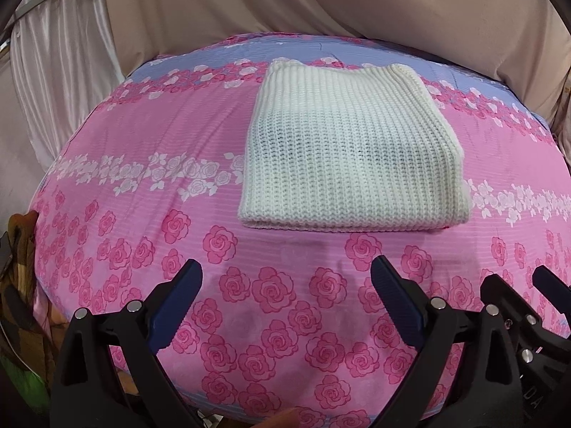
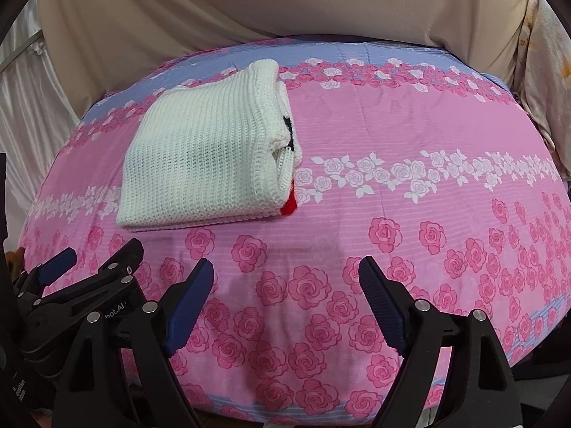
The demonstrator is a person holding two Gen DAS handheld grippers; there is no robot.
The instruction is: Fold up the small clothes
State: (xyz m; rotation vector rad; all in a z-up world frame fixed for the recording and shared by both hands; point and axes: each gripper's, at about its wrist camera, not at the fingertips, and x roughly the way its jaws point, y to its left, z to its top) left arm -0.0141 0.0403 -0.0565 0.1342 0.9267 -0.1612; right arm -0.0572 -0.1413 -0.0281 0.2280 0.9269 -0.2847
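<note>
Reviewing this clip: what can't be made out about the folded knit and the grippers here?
- White knit: garment type unknown; folded layers hide it in both views.
- Red and black bits: pattern tucked inside fold, right wrist view only.
- Left gripper, right gripper: bases cut off by bottom edge.

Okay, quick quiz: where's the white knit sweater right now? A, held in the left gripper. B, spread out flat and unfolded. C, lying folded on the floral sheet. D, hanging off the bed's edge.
C: the sweater lies folded on the sheet, and both the left gripper and the right gripper are open and apart from it.
</note>
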